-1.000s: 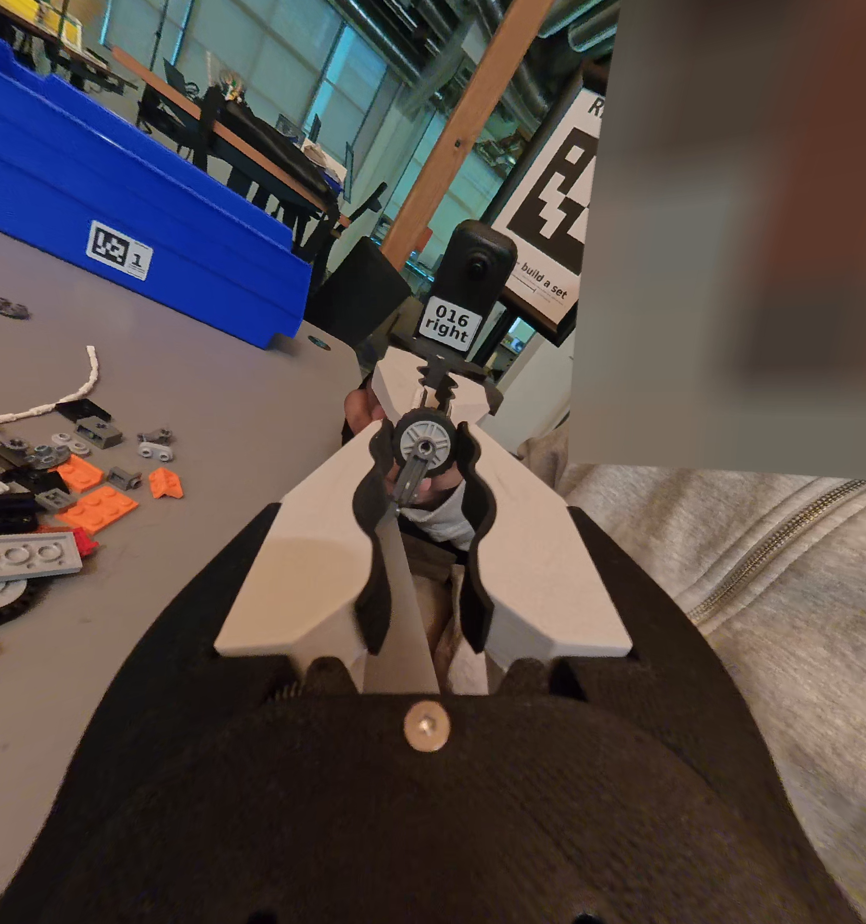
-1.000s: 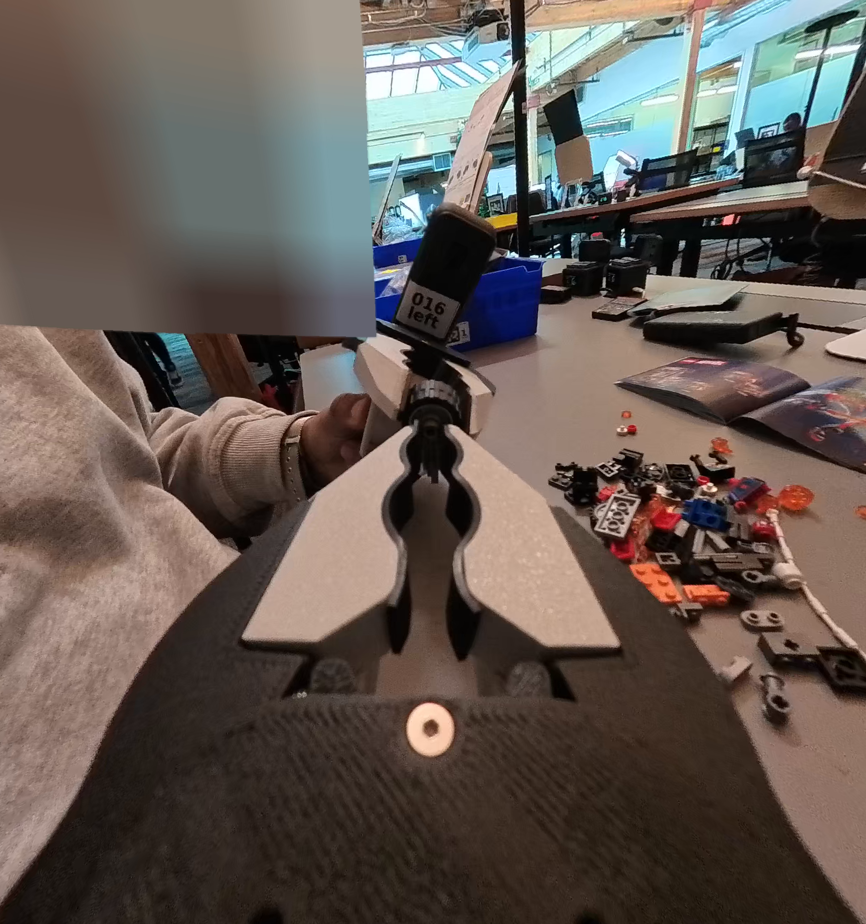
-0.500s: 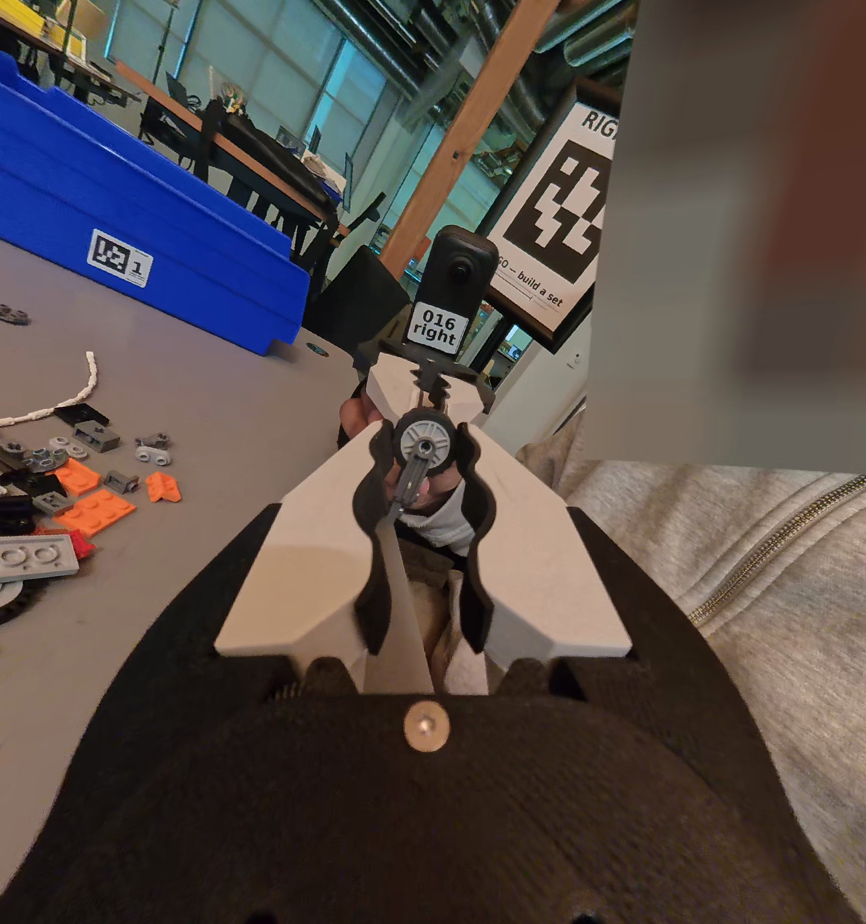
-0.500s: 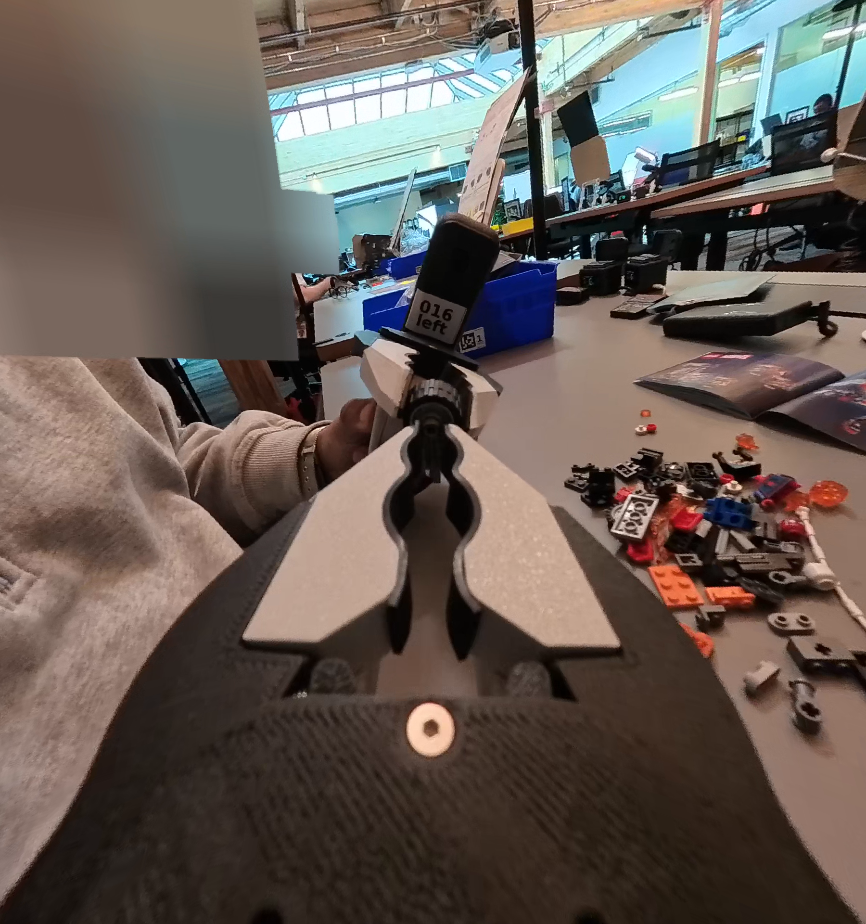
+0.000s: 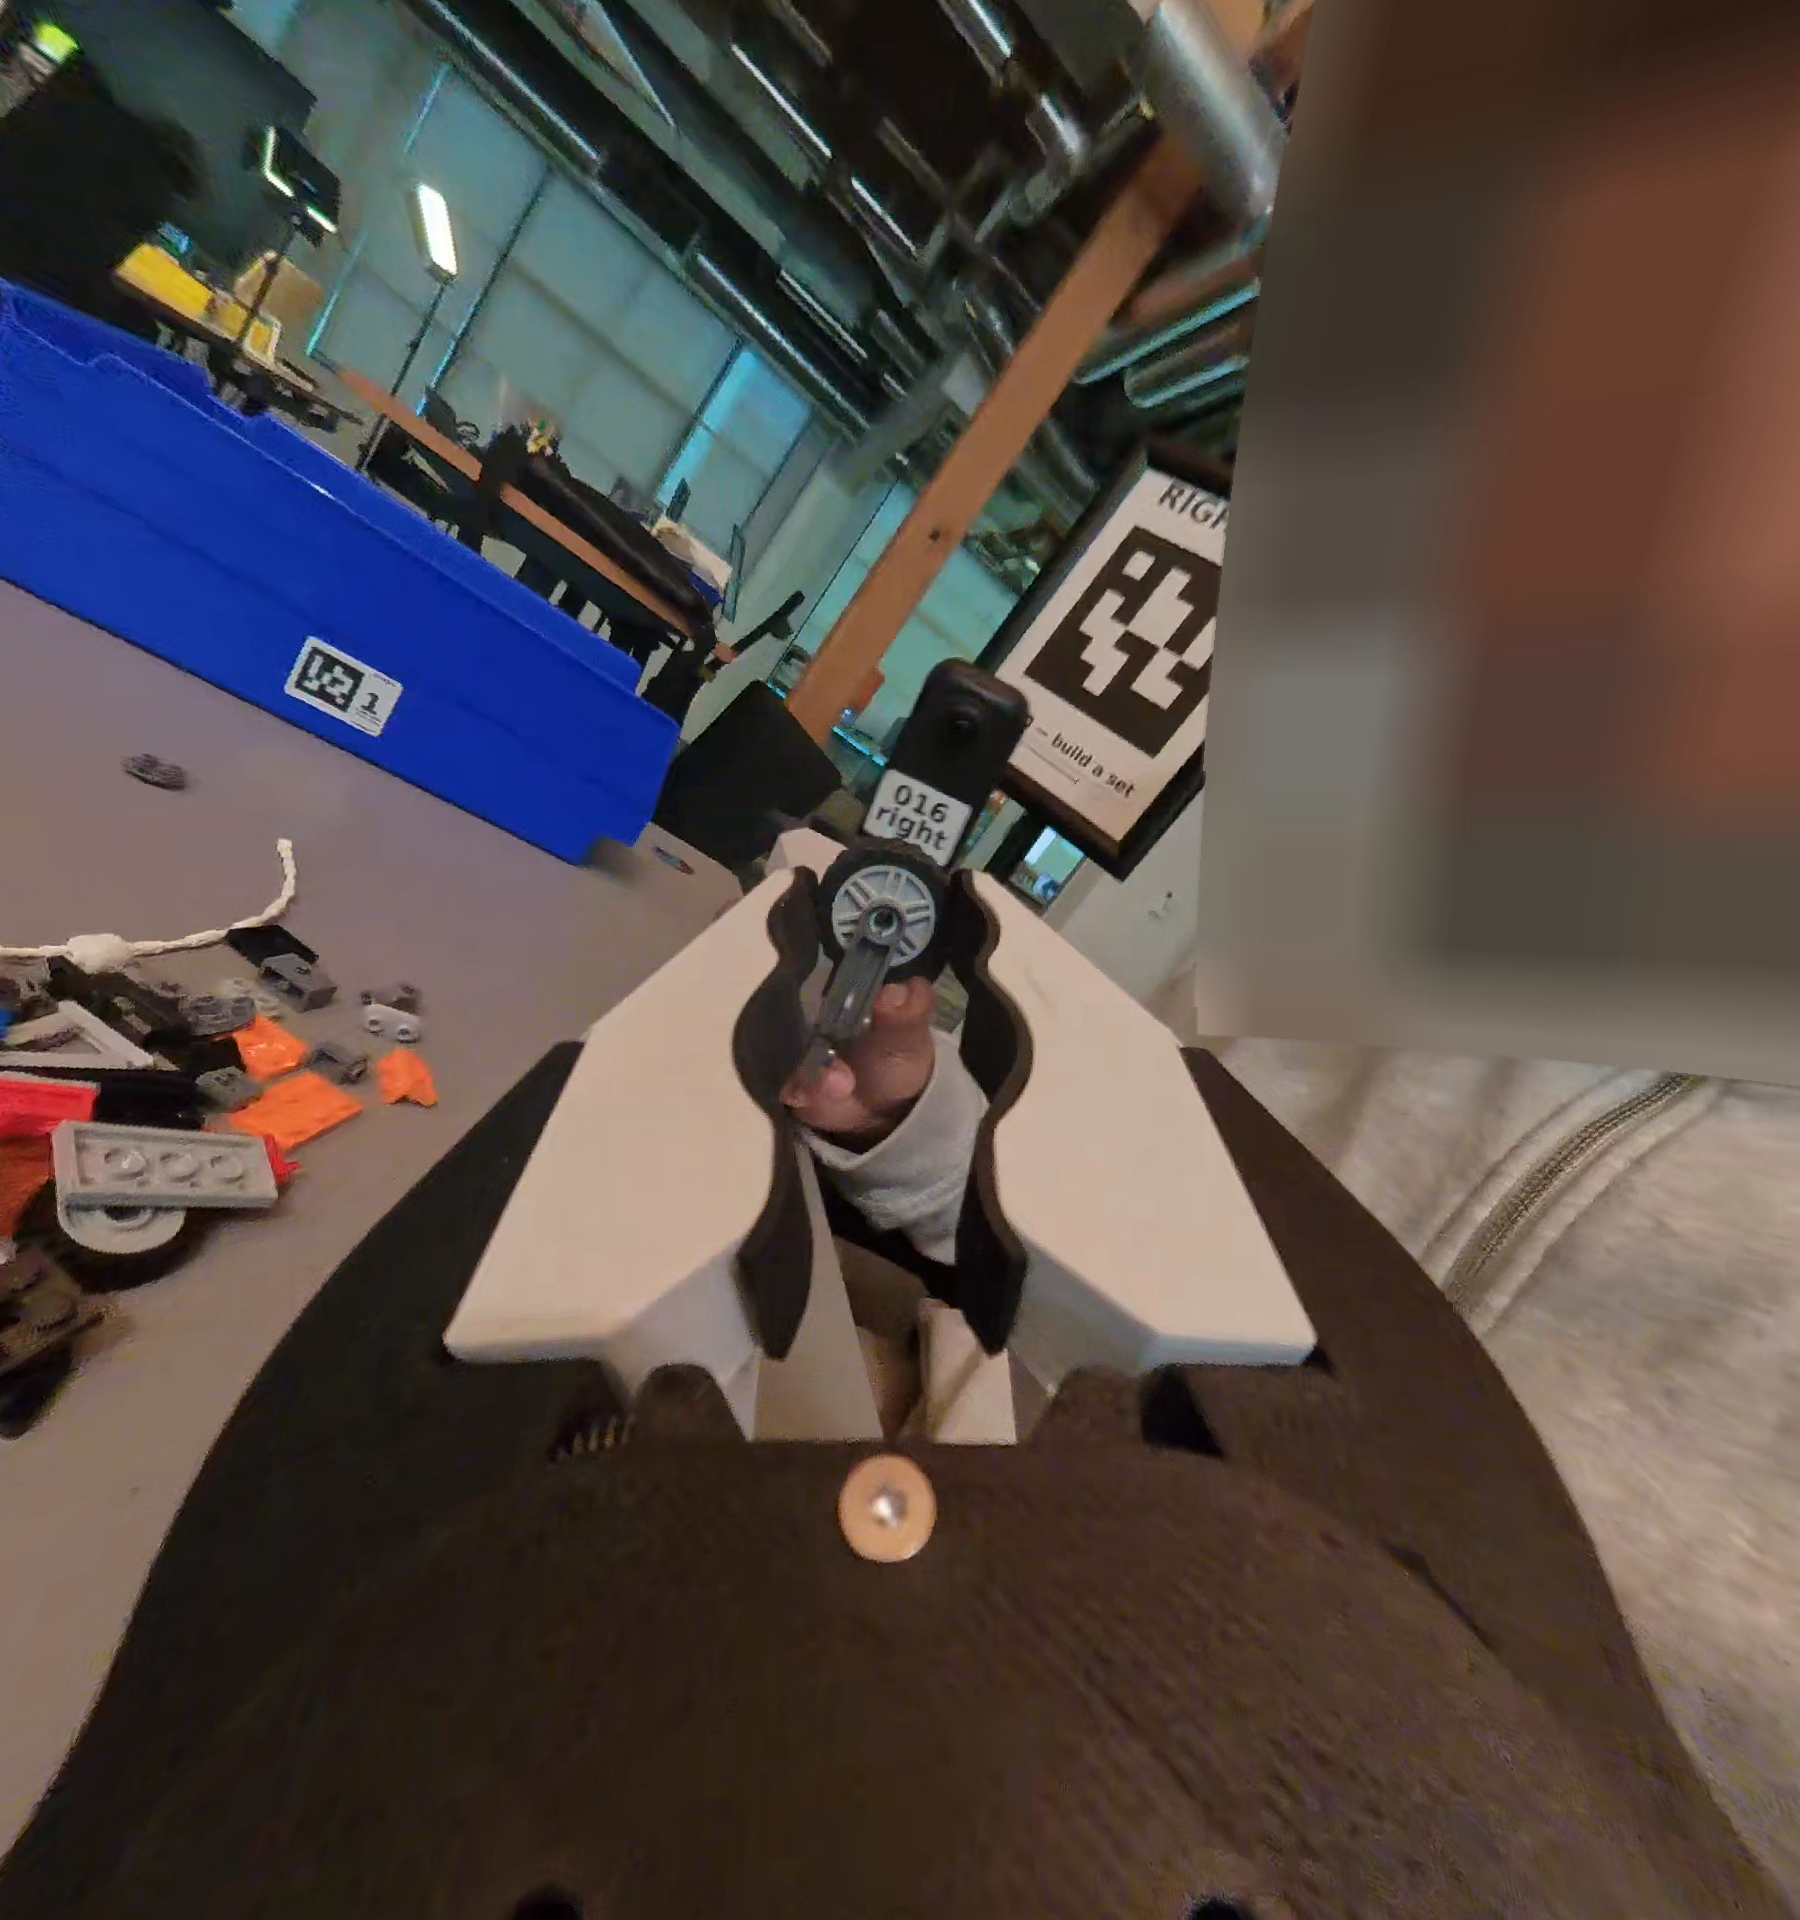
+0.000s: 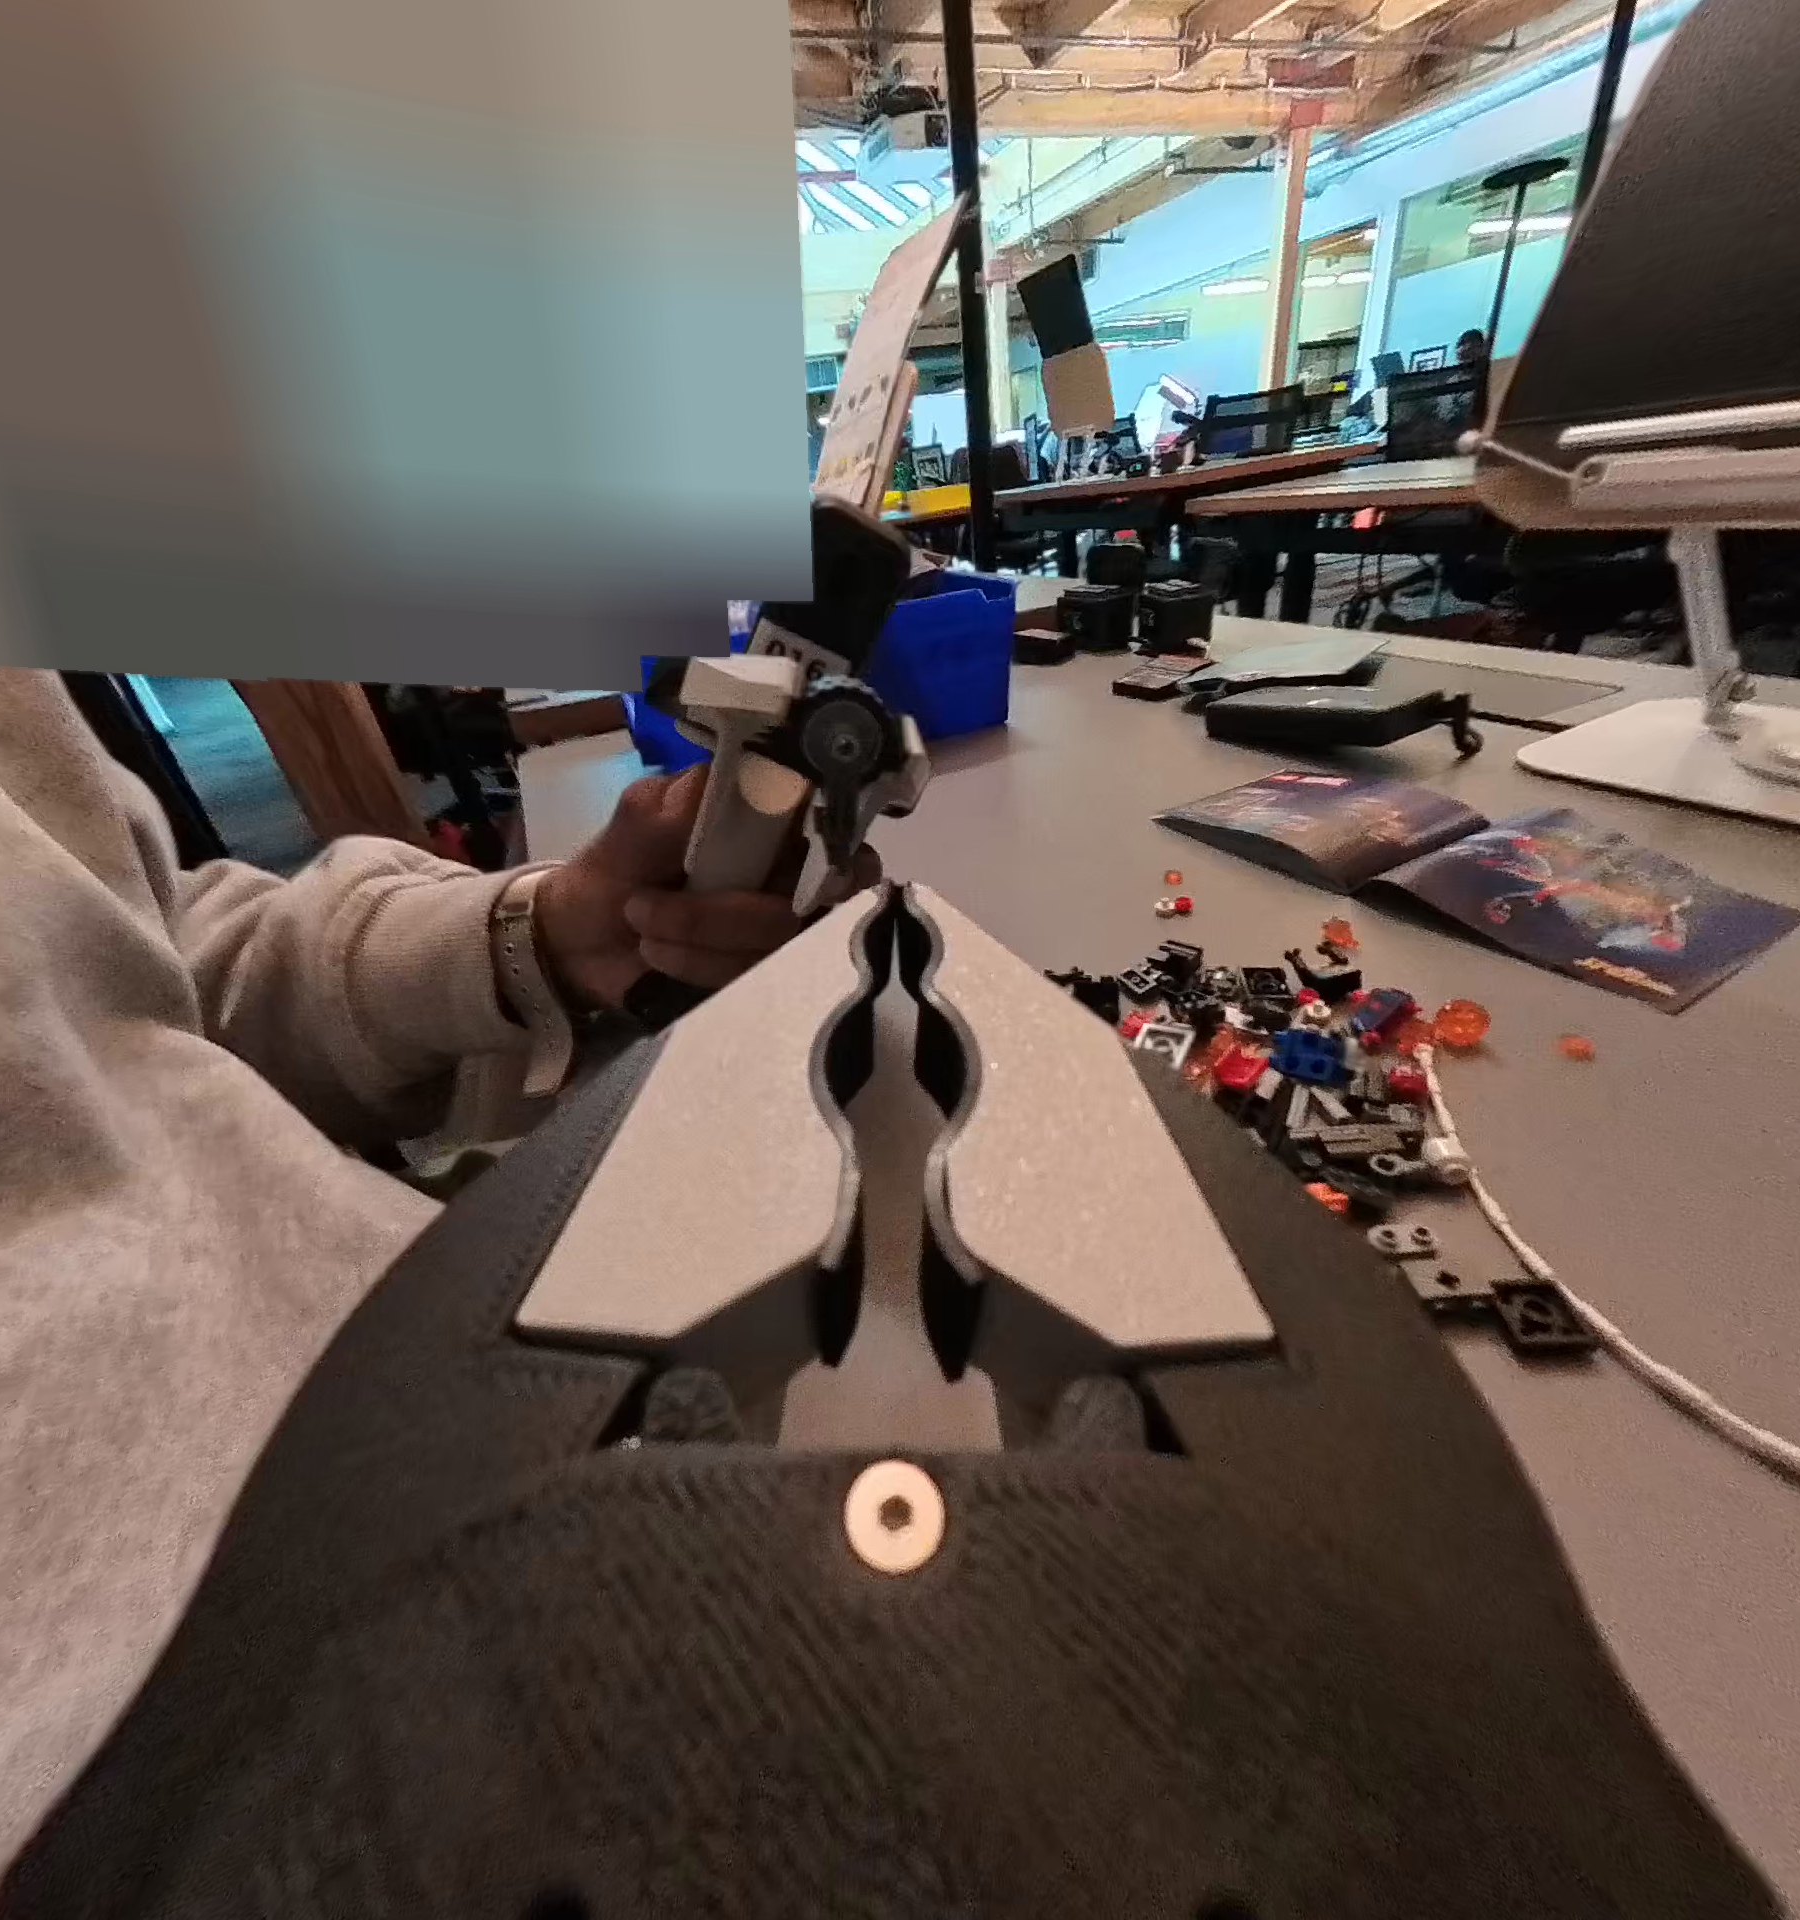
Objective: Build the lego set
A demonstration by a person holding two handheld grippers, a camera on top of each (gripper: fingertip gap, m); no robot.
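Gripping a small toy wheel (image 5: 883, 923), the left gripper (image 5: 880, 925) has its jaws pinched on the black tyre at the fingertips, up in the air above the counter (image 5: 376, 914) edge. Wheel has a grey spoked hub; a dark grey pin-like part hangs from its centre, tilted down-left. From the right wrist view the same wheel (image 6: 846, 744) sits sideways in those jaws, with a person's hand (image 6: 657, 914) around the handle below. Right gripper (image 6: 898, 894) has its jaws pressed together with nothing between them, tips just beside that hand, not clearly touching. Loose toy bricks (image 6: 1291, 1060) are heaped on the grey counter to the right: black, grey, red, blue, orange pieces, some clear orange discs. White cord (image 6: 1644, 1371) runs through the heap toward the near edge. Open booklet (image 6: 1478, 883) lies beyond the heap. Blue bin (image 5: 283, 623) with a square marker tag stands at the far side in the left wrist view, well apart from the bricks. Grey plate (image 5: 163, 1166) on a wheel sits at the left edge of that view. Grey sweatshirt sleeve (image 6: 283, 997) fills the space left of the right gripper.
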